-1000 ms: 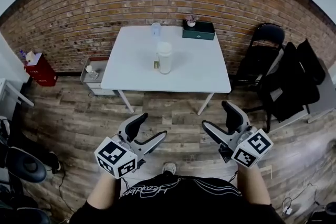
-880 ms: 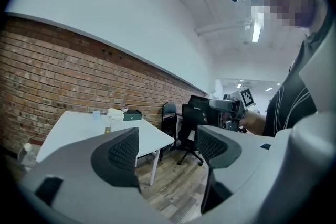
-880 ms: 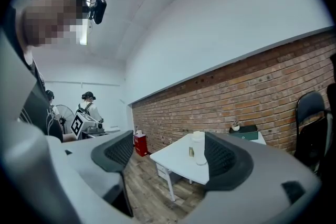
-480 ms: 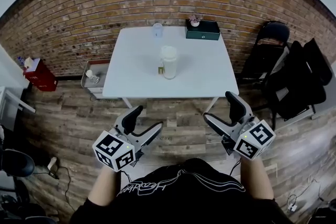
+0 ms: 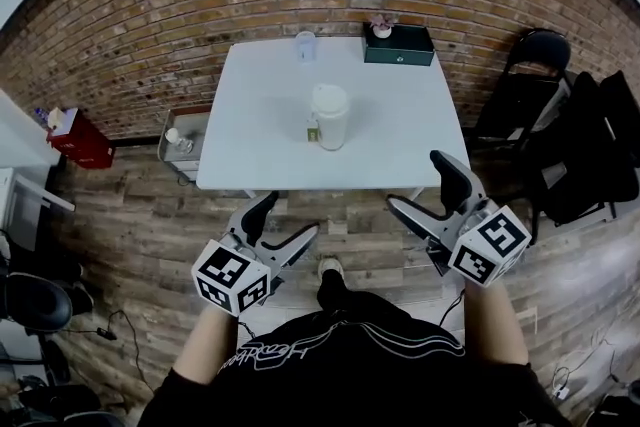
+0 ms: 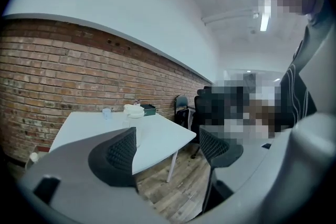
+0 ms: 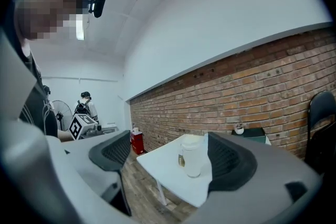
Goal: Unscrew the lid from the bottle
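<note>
As we close on the table (image 5: 250,130), it takes up more of the head view than a second ago, and its near edge now lies just beyond both grippers. The bottle (image 5: 330,123) stands upright near the middle of the table, apparently in the same spot on it. Its pale lid (image 5: 329,98) is on and untouched. What shifts is our own position, not the bottle.

The left gripper (image 5: 283,225) hangs short of the table's near edge, toward its left corner. Its jaws are opening, with only floor and air between them. The right gripper (image 5: 420,185) sits short of the same edge, toward the right corner, a little nearer the table than before. Its jaws are spread wide and grip nothing. Along its own view the bottle is sighted between the jaws, but it stands well apart from them on the table.

At the table's far edge a small clear cup (image 5: 305,45) and a dark green box (image 5: 399,46) stand as they did, clear of the path to the bottle.

We judge this to be the approach, with no contact yet and the unscrewing not begun. Both grippers are readied wide, which suits one taking the bottle's body and the other taking the lid. Which gripper takes which we cannot tell from here.
</note>
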Motion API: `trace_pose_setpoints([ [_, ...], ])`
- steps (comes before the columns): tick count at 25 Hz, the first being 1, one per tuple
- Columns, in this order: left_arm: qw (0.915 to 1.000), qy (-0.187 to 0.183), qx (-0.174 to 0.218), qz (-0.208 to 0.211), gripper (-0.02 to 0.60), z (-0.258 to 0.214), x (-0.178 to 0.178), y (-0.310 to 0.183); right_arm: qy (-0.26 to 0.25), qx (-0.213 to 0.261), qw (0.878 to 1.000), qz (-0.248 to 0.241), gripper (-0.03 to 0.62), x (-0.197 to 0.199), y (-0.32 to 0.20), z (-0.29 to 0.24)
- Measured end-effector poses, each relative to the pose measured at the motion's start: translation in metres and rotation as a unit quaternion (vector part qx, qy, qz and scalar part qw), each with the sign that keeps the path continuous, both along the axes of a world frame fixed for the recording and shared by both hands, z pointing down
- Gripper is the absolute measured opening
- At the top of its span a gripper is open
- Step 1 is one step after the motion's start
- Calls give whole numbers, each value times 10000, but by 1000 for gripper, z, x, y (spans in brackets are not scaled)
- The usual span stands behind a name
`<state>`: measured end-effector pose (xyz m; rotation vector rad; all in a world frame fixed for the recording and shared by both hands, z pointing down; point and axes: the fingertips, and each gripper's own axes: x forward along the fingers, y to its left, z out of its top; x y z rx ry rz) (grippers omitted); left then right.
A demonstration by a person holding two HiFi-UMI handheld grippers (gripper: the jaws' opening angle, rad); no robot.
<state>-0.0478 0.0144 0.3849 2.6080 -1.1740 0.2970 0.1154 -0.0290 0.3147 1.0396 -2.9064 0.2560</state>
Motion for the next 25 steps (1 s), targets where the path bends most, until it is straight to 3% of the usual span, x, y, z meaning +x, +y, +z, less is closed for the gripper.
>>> trace_pose_setpoints([
  [4, 9999, -154, 51, -18, 376, 13, -5, -46, -77, 7, 10000, -60, 443, -10, -42, 0],
  [12, 9980, -541, -308, 54, 389, 68, -7, -150, -134, -103, 9998, -97, 443, -18, -123, 12],
  [19, 9990, -341, -129, 242, 420, 98, 5, -205, 120, -221, 9995, -206, 446, -34, -166, 30],
  [25, 9970, -420, 44, 654, 420, 128, 16, -225, 335, -345, 9980, -419, 451, -64, -181, 48],
])
